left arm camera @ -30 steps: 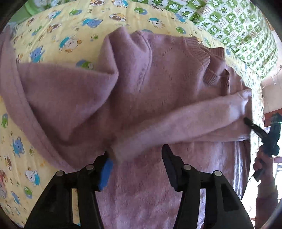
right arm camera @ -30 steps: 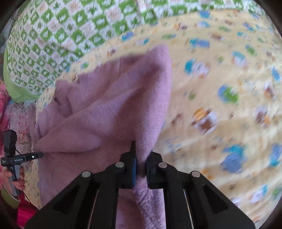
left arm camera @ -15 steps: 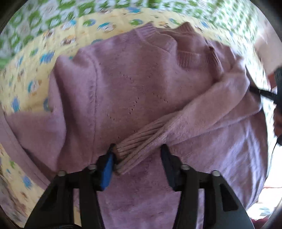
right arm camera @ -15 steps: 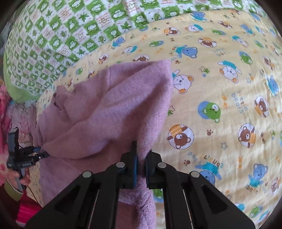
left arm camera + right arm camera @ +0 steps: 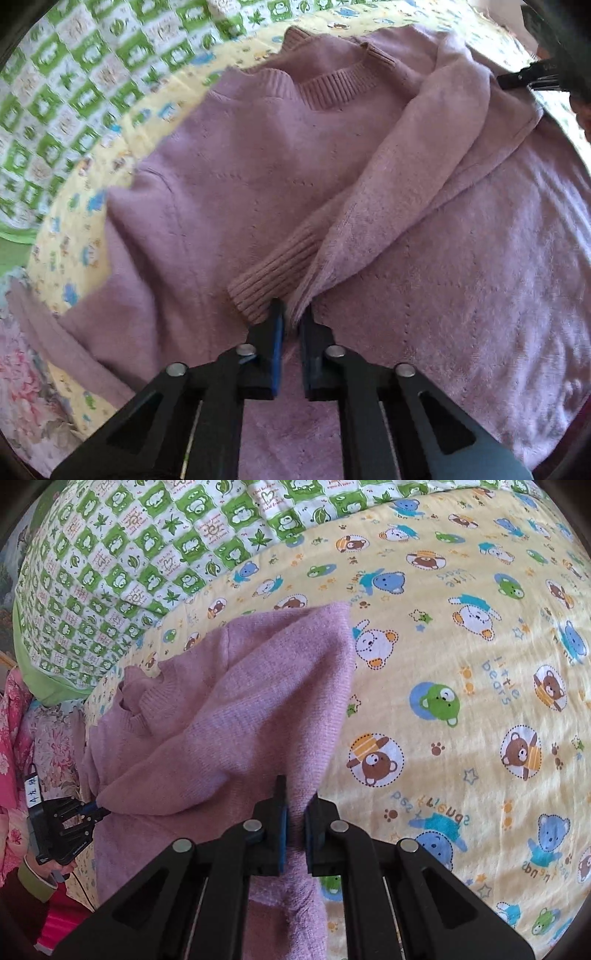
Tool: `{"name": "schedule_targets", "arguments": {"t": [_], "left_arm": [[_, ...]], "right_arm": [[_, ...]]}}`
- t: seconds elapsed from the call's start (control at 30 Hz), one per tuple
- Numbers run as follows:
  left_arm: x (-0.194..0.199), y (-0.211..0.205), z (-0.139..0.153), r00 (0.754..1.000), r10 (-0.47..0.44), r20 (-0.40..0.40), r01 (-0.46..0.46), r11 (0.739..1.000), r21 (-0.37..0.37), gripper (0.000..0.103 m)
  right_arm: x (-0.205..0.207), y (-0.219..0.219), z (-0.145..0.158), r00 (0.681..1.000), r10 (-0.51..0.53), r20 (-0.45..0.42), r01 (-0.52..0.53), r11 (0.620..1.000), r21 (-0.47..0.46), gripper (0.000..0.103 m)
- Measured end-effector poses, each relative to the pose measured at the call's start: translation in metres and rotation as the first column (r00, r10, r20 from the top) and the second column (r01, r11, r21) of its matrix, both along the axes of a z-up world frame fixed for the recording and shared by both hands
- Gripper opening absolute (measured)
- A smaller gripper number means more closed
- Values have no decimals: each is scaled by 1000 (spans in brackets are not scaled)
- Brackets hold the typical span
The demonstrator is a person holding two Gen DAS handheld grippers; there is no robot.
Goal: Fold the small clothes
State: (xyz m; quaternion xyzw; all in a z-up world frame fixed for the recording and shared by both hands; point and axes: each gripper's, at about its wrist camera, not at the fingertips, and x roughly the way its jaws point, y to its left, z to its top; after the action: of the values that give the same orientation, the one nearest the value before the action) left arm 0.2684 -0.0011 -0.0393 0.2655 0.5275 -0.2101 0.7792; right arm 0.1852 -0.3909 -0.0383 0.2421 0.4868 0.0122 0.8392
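Observation:
A mauve knitted sweater (image 5: 258, 177) lies front up on a yellow bear-print sheet (image 5: 461, 701). One sleeve (image 5: 424, 177) is folded across the chest, its ribbed cuff (image 5: 273, 273) just ahead of my left gripper (image 5: 291, 317). The left gripper is shut on the sleeve's edge beside the cuff. My right gripper (image 5: 295, 805) is shut on a raised fold of the sweater (image 5: 258, 709) at its side edge. The left gripper shows in the right wrist view (image 5: 66, 827); the right gripper's tip shows in the left wrist view (image 5: 524, 77).
A green and white patterned quilt (image 5: 129, 554) lies along the far edge of the sheet. Pink floral fabric (image 5: 22, 716) borders the sheet on the left. Open yellow sheet stretches right of the sweater.
My left gripper has closed from open onto the sleeve near the cuff, and its view has swung toward the collar. The right gripper kept its hold and steadied.

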Motion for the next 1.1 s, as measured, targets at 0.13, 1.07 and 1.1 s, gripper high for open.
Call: {"name": "schedule_targets", "arguments": {"t": [0.13, 1.07, 1.1], "left_arm": [[17, 25, 37, 976, 103, -193, -156, 946, -285, 2], [-1, 75, 24, 809, 425, -405, -564, 756, -333, 52], [-6, 75, 18, 795, 431, -426, -581, 742, -334, 52]], "right_arm": [[-3, -3, 13, 999, 21, 35, -22, 1000, 17, 8], [44, 203, 43, 833, 540, 119, -534, 841, -85, 38], [51, 221, 42, 796, 596, 109, -585, 803, -116, 38]]}}
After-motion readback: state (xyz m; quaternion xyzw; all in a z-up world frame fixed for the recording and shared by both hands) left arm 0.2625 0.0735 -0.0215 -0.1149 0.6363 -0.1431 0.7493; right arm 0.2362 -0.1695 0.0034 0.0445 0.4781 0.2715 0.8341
